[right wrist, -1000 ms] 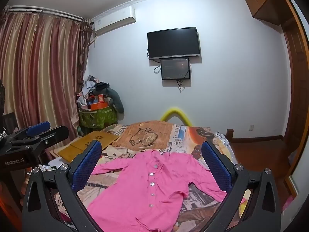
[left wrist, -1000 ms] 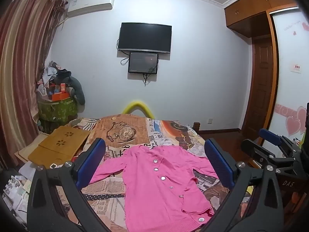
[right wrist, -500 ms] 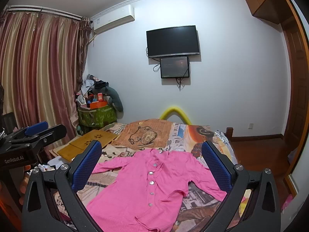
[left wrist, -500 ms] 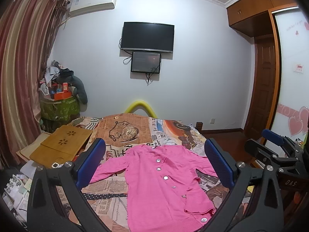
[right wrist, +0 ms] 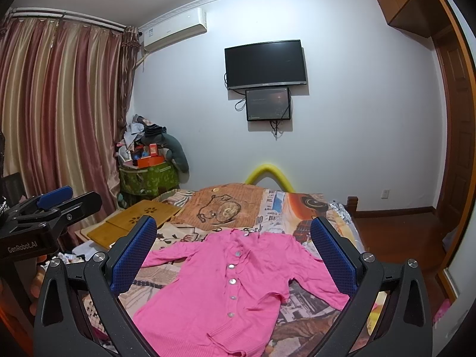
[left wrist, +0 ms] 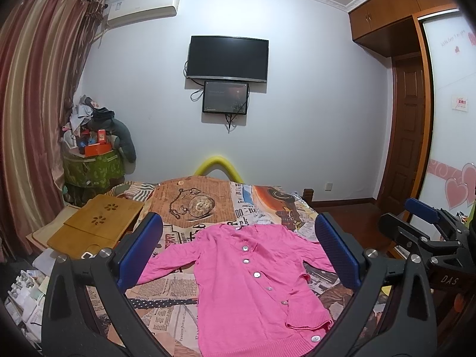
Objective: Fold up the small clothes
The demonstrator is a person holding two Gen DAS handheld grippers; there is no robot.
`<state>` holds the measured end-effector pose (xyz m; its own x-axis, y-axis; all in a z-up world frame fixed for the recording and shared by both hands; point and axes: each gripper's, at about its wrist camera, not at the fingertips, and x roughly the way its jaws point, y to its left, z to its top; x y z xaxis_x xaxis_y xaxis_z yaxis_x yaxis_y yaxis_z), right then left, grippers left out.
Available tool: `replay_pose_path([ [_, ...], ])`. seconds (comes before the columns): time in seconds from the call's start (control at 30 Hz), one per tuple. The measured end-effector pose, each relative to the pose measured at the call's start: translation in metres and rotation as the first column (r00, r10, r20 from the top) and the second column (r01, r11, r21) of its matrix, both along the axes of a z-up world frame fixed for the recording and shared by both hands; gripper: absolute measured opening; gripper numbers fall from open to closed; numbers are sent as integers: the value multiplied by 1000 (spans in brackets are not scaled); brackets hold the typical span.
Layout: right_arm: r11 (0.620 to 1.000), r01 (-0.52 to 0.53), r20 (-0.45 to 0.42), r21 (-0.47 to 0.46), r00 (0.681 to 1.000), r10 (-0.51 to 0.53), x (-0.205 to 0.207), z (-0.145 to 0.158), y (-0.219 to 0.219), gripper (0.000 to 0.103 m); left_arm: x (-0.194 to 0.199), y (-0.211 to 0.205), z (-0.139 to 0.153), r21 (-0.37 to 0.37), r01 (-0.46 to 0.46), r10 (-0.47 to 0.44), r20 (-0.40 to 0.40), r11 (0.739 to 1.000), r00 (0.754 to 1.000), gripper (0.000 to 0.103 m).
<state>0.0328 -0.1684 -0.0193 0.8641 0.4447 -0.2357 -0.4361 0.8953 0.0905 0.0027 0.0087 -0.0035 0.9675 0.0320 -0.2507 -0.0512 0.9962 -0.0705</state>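
Lying flat on the bed [left wrist: 205,199], the pink cardigan [left wrist: 255,282] stretches lengthwise ahead of and below both spread, empty hand-held grippers, left [left wrist: 238,255] and right [right wrist: 235,261], neither clearly nearer.

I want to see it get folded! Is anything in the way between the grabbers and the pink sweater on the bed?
No, nothing visible is in the way. The pink cardigan lies spread flat and buttoned on the bedspread, with nothing on top of it. The left hand-held gripper and right hand-held gripper both hover open above it, with only air between.
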Motion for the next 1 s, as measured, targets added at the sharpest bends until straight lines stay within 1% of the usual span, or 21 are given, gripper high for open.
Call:
replay_pose_path([
  [1.0,1000,2,-1,0,1000,-2,2,0,-5,103,-2,1,2,2,-5,5,3,1000,1000,103],
])
